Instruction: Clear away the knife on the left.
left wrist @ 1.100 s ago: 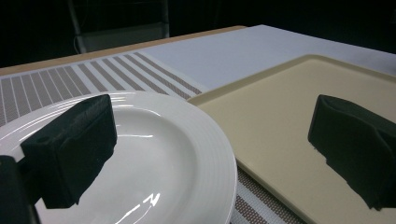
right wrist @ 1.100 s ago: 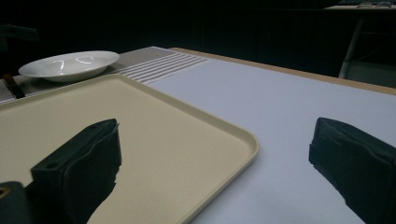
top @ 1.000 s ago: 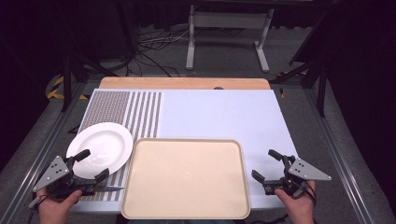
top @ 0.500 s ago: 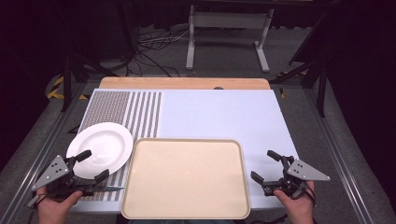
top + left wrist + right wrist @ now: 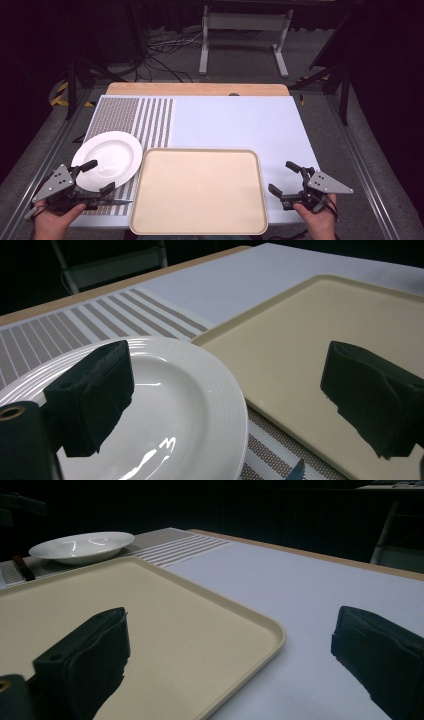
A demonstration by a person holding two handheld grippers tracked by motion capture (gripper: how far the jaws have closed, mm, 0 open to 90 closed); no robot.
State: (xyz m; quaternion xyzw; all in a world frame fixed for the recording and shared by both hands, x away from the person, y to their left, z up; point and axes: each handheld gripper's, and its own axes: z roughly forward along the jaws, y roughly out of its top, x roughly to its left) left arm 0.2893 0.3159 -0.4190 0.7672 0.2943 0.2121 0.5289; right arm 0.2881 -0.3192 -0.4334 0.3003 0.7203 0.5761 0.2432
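Right now my left gripper (image 5: 95, 176) hangs with its jaws spread around the near rim of the white plate (image 5: 107, 159), one jaw over the bowl, the other outside at about four o'clock; they have just been closing a little, yet the pads press on nothing. My right gripper (image 5: 287, 177) is spread wide too, empty, beside the right edge of the beige tray (image 5: 200, 190), at about three o'clock from it. Plate lies on the striped mat (image 5: 125, 117) at nine o'clock of the tray, just beside it.

I judge the plate stiff, glazed and slippery, breakable if dropped, so I would pinch the ribbed rim (image 5: 227, 405) firmly, not the smooth bowl.

My left gripper view shows the rim's ridges and a knife tip (image 5: 296, 471) below it; the high view shows the whole knife (image 5: 112, 202) on the table (image 5: 240, 120).
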